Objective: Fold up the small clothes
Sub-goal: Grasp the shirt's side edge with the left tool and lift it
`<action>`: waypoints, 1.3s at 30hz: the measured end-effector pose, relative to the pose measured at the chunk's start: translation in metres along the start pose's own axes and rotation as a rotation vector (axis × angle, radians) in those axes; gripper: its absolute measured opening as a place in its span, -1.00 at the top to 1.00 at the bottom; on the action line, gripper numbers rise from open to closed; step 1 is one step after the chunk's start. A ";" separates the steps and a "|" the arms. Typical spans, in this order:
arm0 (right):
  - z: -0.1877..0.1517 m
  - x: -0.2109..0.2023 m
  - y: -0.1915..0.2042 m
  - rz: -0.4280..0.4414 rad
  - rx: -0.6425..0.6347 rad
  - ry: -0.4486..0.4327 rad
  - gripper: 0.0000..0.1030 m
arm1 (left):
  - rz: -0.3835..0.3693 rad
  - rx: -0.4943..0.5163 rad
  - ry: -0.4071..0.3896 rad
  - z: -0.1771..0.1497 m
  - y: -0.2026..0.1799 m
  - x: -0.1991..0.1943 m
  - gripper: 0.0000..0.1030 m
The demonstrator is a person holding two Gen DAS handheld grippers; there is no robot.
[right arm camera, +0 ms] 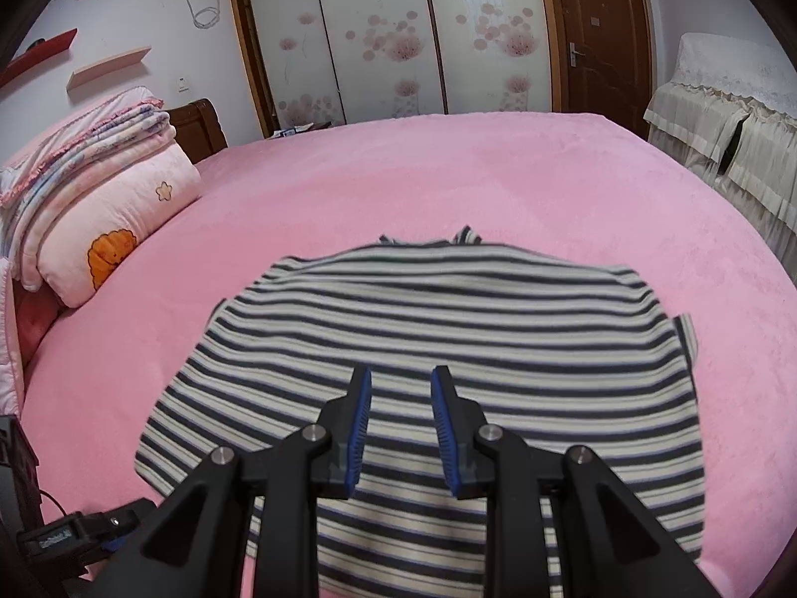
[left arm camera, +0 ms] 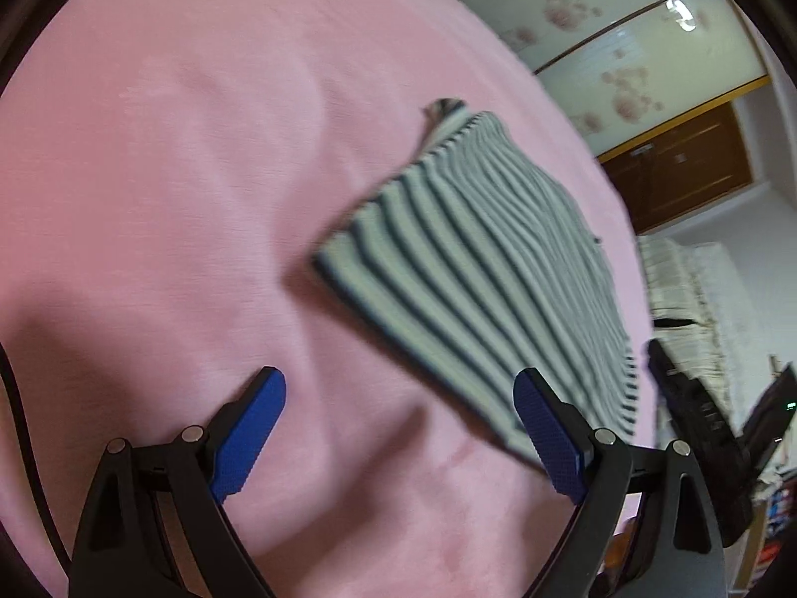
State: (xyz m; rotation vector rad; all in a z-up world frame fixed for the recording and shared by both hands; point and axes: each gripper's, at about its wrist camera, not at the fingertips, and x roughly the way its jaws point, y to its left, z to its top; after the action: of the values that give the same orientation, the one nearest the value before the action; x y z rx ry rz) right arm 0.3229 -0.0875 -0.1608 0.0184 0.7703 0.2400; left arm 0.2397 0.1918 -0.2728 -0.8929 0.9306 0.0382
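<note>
A dark-and-white striped small garment (right arm camera: 448, 309) lies partly folded on the pink bed (right arm camera: 448, 174), its collar end toward the far side. My right gripper (right arm camera: 402, 371) hovers over its near half. The jaws stand a little apart and only stripes show in the gap, so nothing is pinched. In the left wrist view the same garment (left arm camera: 473, 259) lies to the right, blurred. My left gripper (left arm camera: 398, 376) is wide open above the bare pink sheet (left arm camera: 174, 149) beside the garment's near corner. Its right fingertip (left arm camera: 535, 398) overlaps the cloth's edge in the picture.
A pink pillow with folded blankets (right arm camera: 114, 219) sits at the bed's left end. Beyond the bed stand floral wardrobe doors (right arm camera: 378, 35) and a brown door (right arm camera: 597, 35). Lace-covered furniture (right arm camera: 722, 124) is at the right. A black device (right arm camera: 74, 533) lies at the near left edge.
</note>
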 end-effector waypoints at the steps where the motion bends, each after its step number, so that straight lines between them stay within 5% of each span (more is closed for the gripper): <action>1: -0.002 0.002 -0.001 0.001 0.005 0.004 0.52 | -0.024 -0.003 0.005 0.002 -0.002 0.004 -0.79; 4: -0.009 0.005 -0.003 0.006 0.022 0.005 0.52 | -0.057 -0.007 -0.018 0.003 -0.006 0.019 -0.98; 11: -0.016 0.012 -0.009 0.013 0.041 -0.004 0.52 | -0.144 0.012 -0.146 0.014 -0.018 0.040 -0.99; 18: -0.020 0.016 -0.010 0.008 0.033 -0.024 0.52 | -0.193 0.015 -0.183 0.031 -0.035 0.063 -0.94; 21: -0.020 0.017 -0.010 0.007 0.027 -0.030 0.52 | -0.203 0.011 -0.171 0.040 -0.030 0.066 -0.20; 23: -0.019 0.018 -0.010 0.015 0.024 -0.033 0.52 | -0.191 -0.013 -0.144 0.044 -0.025 0.068 0.60; 26: -0.018 0.023 -0.009 0.019 0.017 -0.024 0.52 | -0.168 -0.033 -0.141 0.048 -0.022 0.067 0.78; 37: -0.002 0.061 -0.002 -0.032 -0.009 0.024 0.67 | -0.014 0.155 -0.287 0.041 -0.079 0.035 0.82; 39: -0.003 0.077 -0.002 -0.041 -0.019 0.096 0.67 | -0.007 0.175 -0.300 0.040 -0.082 0.025 0.82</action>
State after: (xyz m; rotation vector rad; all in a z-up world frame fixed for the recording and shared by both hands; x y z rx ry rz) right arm 0.3745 -0.0730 -0.2165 -0.0266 0.8626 0.2105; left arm 0.3146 0.1575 -0.2264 -0.7051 0.6400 0.0816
